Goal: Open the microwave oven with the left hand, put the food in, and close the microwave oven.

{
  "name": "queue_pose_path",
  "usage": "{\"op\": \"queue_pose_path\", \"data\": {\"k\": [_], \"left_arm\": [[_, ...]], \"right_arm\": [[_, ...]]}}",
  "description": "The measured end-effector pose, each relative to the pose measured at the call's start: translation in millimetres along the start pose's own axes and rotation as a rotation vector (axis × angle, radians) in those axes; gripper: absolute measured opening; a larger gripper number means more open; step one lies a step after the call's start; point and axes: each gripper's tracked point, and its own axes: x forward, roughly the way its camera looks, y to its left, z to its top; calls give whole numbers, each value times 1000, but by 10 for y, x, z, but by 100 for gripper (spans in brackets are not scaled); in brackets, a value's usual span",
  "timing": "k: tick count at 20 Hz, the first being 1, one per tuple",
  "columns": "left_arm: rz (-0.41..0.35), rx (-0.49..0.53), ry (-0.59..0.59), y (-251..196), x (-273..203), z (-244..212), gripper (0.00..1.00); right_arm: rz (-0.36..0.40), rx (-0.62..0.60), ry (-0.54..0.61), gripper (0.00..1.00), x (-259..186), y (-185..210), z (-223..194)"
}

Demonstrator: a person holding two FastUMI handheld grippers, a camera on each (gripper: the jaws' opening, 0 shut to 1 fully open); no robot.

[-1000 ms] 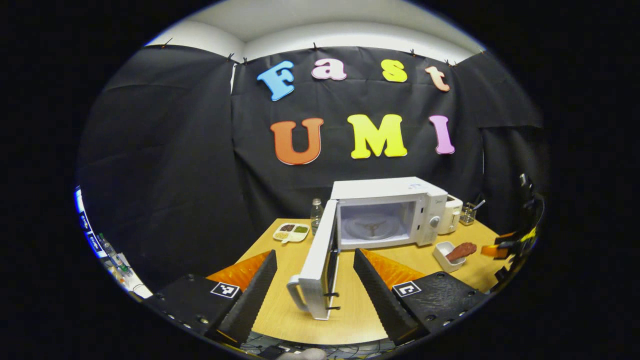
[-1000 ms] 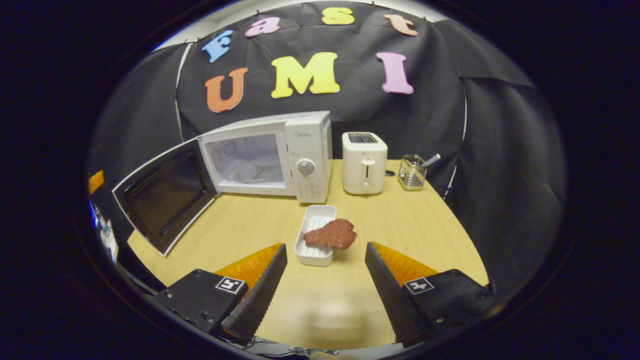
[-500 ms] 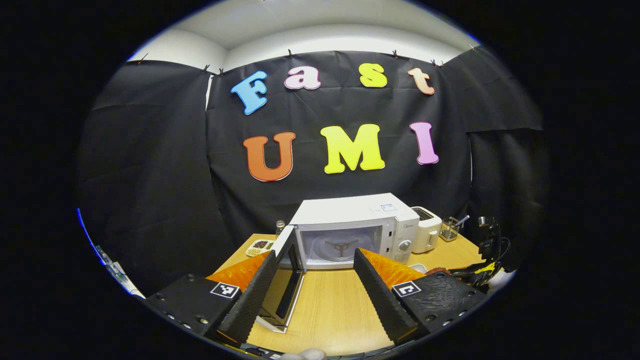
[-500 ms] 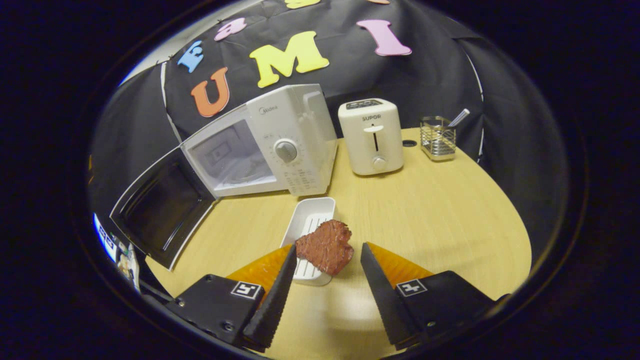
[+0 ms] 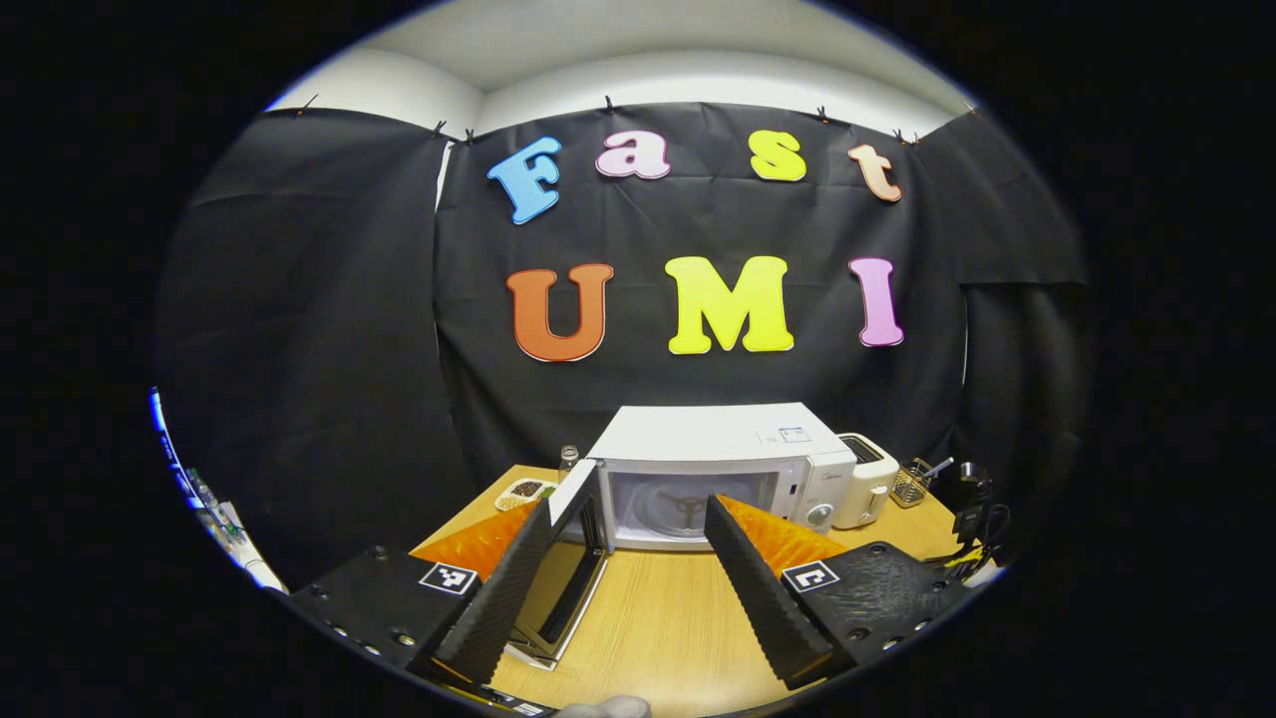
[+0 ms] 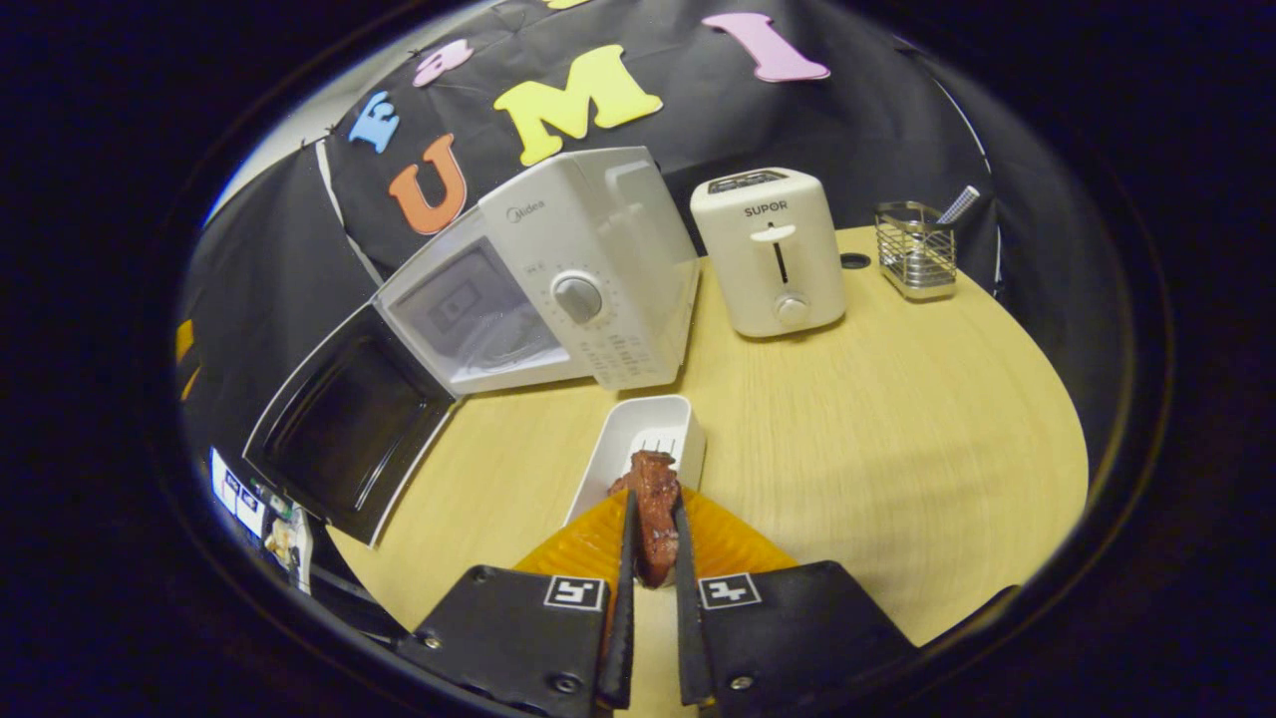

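Observation:
The white microwave oven (image 5: 713, 469) (image 6: 558, 279) stands on the wooden table with its door (image 5: 568, 568) (image 6: 349, 429) swung wide open to the left; the glass turntable shows inside. A brown slab of meat (image 6: 653, 509) is pinched edge-on between both fingers of my right gripper (image 6: 651, 558), above the near end of a white rectangular tray (image 6: 643, 449). My left gripper (image 5: 618, 578) is held back from the oven, open, with nothing between its fingers.
A white toaster (image 6: 773, 254) (image 5: 865, 479) stands right of the oven, and a wire utensil holder (image 6: 915, 254) beyond it. A divided snack plate (image 5: 523, 491) and a bottle (image 5: 568, 459) sit left of the oven. The wooden table (image 6: 897, 419) has bare room on the right.
My right gripper moved down onto the meat and shut on it. My left gripper pulled back from the open door and stayed open.

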Motion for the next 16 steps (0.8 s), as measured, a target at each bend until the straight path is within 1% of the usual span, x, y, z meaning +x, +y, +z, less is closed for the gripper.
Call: {"op": "queue_pose_path", "data": {"k": [3, 6, 7, 10, 12, 14, 16], "left_arm": [[-18, 13, 3, 142, 59, -86, 95], [-35, 13, -5, 308, 88, -91, 95], [-46, 14, -4, 344, 98, -124, 95], [-70, 6, 6, 486, 133, -213, 95], [-77, 1, 12, 574, 154, -275, 95], [-97, 3, 21, 620, 170, -329, 95], [-113, 17, 21, 663, 191, -340, 95]], "right_arm": [[-40, -64, -9, 16, -72, 96, 94], [-78, -123, -70, 16, -302, 293, 395], [-80, -124, -99, 16, -368, 392, 515], [-47, -123, -173, 16, -472, 852, 864], [-9, -122, -219, 16, -438, 1222, 1042], [40, -107, -255, 16, -274, 1607, 1137], [79, -70, -278, 16, -12, 1934, 1167]]}}
